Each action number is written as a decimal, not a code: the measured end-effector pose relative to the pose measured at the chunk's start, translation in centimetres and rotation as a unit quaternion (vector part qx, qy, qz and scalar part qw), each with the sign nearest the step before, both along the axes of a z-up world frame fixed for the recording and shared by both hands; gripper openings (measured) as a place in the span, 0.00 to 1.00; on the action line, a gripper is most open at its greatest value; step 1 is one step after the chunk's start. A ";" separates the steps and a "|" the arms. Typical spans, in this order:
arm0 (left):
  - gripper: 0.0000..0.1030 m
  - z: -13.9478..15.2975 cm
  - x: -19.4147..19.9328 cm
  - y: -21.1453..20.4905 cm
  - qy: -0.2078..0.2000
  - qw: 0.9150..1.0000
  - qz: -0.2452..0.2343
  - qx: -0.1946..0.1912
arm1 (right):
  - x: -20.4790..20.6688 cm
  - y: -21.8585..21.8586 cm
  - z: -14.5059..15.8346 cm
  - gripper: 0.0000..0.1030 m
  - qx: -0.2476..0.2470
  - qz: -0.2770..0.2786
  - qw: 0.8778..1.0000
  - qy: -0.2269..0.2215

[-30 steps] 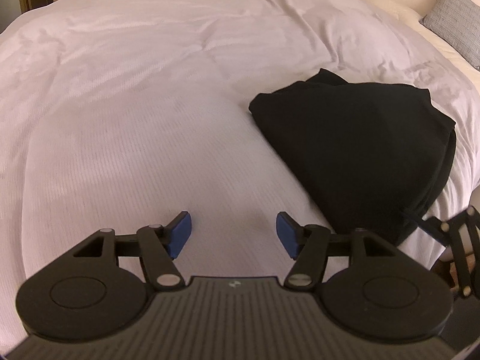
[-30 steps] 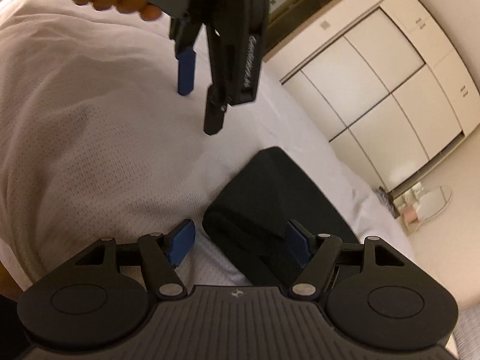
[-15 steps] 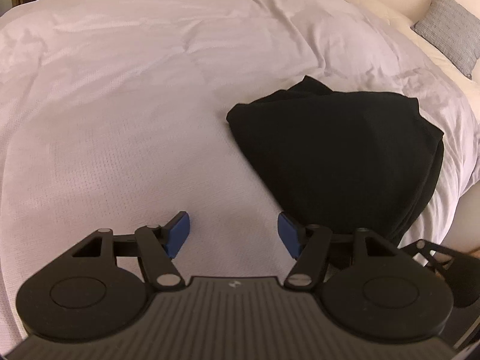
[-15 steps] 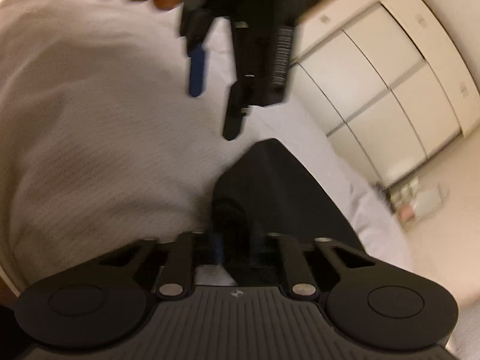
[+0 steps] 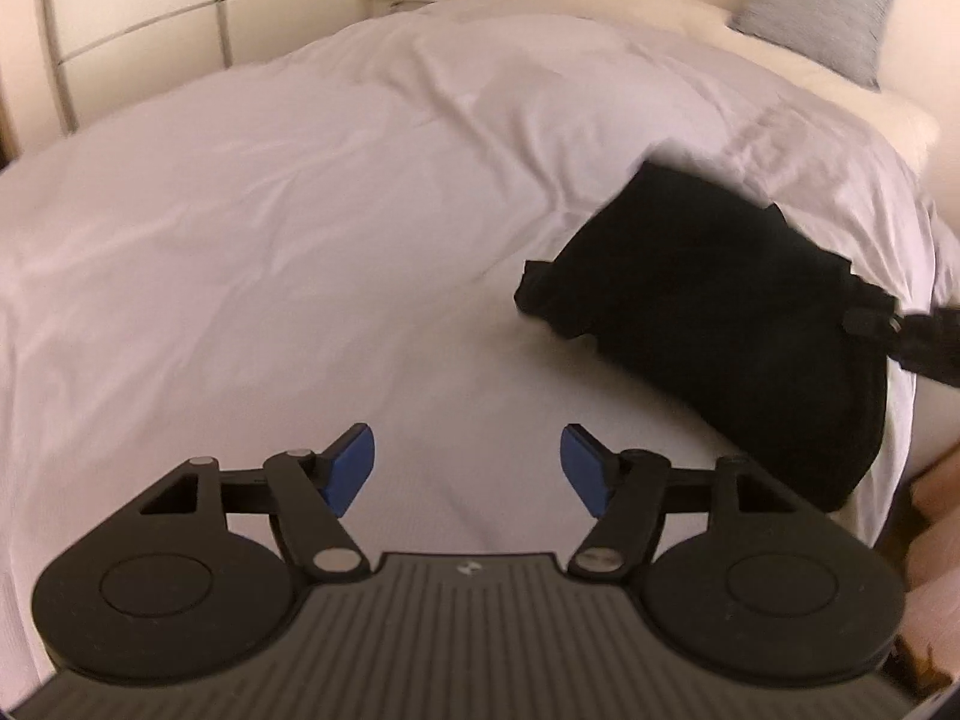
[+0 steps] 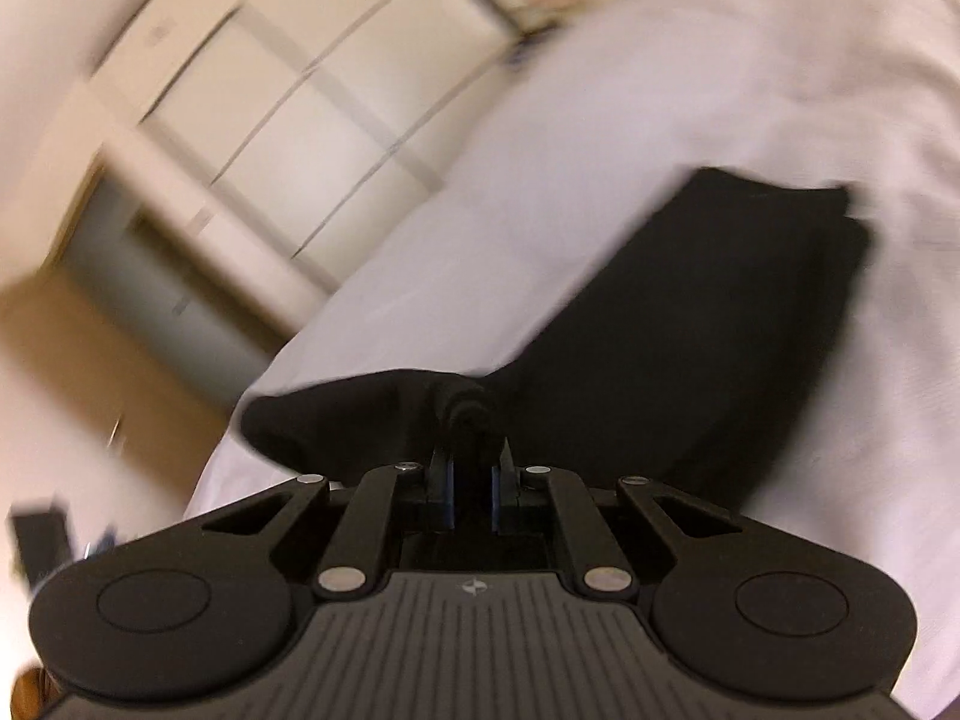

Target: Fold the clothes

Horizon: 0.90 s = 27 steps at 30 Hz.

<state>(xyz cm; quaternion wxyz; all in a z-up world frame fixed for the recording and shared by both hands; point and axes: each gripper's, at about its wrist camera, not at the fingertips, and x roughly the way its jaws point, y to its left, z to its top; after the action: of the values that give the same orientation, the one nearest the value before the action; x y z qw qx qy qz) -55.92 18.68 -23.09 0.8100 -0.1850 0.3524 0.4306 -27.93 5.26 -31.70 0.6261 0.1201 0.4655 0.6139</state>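
A folded black garment [image 5: 714, 306] lies on the white bed cover [image 5: 300, 252] near the bed's right edge. My left gripper [image 5: 467, 468] is open and empty, low over the bare cover to the left of the garment. My right gripper [image 6: 471, 474] is shut on a bunched fold at the near edge of the black garment [image 6: 690, 324], which stretches away from the jaws. Part of the right gripper shows at the right edge of the left wrist view [image 5: 918, 342], at the garment's side.
A grey pillow [image 5: 816, 6] lies at the head of the bed, far right. White wardrobe doors [image 6: 288, 108] stand beyond the bed. The bed's edge drops off just right of the garment. The right wrist view is motion-blurred.
My right gripper closed on the garment's near edge and swung, turning its view toward the wardrobe. The garment has shifted right and away from my left gripper, which stayed open.
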 end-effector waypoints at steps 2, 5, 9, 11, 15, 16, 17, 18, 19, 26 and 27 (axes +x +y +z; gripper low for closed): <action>0.63 -0.4 1.3 0.8 0.010 1.000 -0.006 0.001 | 3.0 0.6 -2.0 0.11 -0.025 -0.040 0.998 0.030; 0.63 -1.0 3.2 2.1 0.021 1.000 -0.015 -0.001 | 5.7 0.1 -2.8 0.11 -0.013 -0.073 0.995 0.068; 0.63 -2.5 5.2 3.4 0.023 0.999 -0.021 -0.020 | 7.5 0.8 -3.1 0.10 -0.026 -0.084 0.995 0.044; 0.63 -3.3 6.2 3.7 0.029 0.999 -0.024 -0.028 | 7.9 1.5 -3.2 0.10 -0.031 -0.082 0.995 0.047; 0.63 -4.1 7.4 3.9 0.033 0.998 -0.036 -0.033 | 6.3 2.7 2.1 0.10 0.037 -0.053 0.997 -0.045; 0.63 -4.0 7.7 4.0 0.033 0.998 -0.037 -0.032 | 6.0 3.0 3.7 0.10 0.063 -0.043 0.995 -0.063; 0.63 -4.0 7.9 4.1 0.033 0.998 -0.039 -0.032 | 6.1 3.0 4.3 0.10 0.071 -0.043 0.994 -0.072; 0.63 -3.9 8.2 4.3 0.032 0.998 -0.041 -0.030 | 6.6 2.6 4.1 0.10 0.064 -0.051 0.994 -0.075; 0.63 -3.8 8.3 4.4 0.030 0.998 -0.044 -0.028 | 7.1 2.2 3.9 0.10 0.056 -0.059 0.994 -0.077; 0.63 -4.5 9.1 5.4 0.042 0.997 -0.050 -0.028 | 11.5 -0.4 -3.8 0.11 -0.019 -0.110 0.992 0.060; 0.63 -4.6 9.2 5.5 0.045 0.997 -0.048 -0.029 | 11.6 -0.7 -4.2 0.11 -0.008 -0.115 0.990 0.077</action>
<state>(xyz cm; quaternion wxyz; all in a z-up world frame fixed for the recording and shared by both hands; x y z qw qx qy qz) -46.72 24.23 -27.68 0.8077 -0.1714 0.4089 0.3885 -16.29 4.58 -35.86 0.6556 0.2148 0.5006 0.5229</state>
